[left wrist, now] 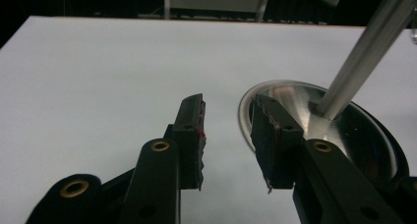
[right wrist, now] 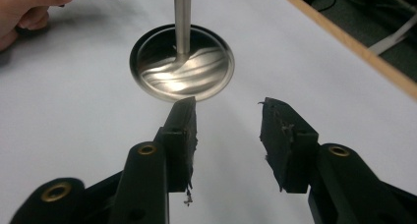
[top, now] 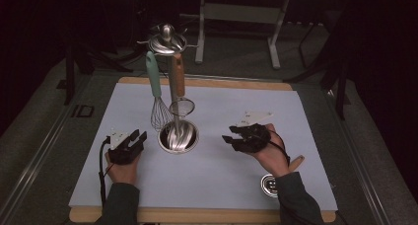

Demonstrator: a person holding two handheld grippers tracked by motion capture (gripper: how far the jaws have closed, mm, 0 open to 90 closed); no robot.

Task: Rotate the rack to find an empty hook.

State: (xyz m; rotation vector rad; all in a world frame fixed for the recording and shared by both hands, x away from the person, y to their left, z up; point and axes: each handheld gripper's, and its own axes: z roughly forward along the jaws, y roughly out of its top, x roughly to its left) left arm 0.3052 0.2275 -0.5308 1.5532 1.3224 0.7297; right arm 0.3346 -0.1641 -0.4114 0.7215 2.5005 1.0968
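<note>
A: How are things placed around the utensil stand (top: 178, 135)?

B: The stand is set near the middle of the table (top: 88, 185). A whisk (top: 157, 100) with a pale green handle and a small strainer (top: 180, 99) with a wooden handle are hung from its top ring. The left claw (top: 139, 136) is held just left of the stand's round base, jaws spread, nothing between them. The right claw (top: 227, 140) is held to the right of the base, further off, also spread and empty.

A: What could go wrong?

B: The base could be knocked by the left claw, since one pad (left wrist: 268, 138) is seen right at its rim (left wrist: 244, 117). If the stand were jolted, the hung utensils might be set swinging or shaken off. A further utensil (top: 281, 175) is lying well to the right of the stand, under the right forearm, and could be dragged by the sleeve.
</note>
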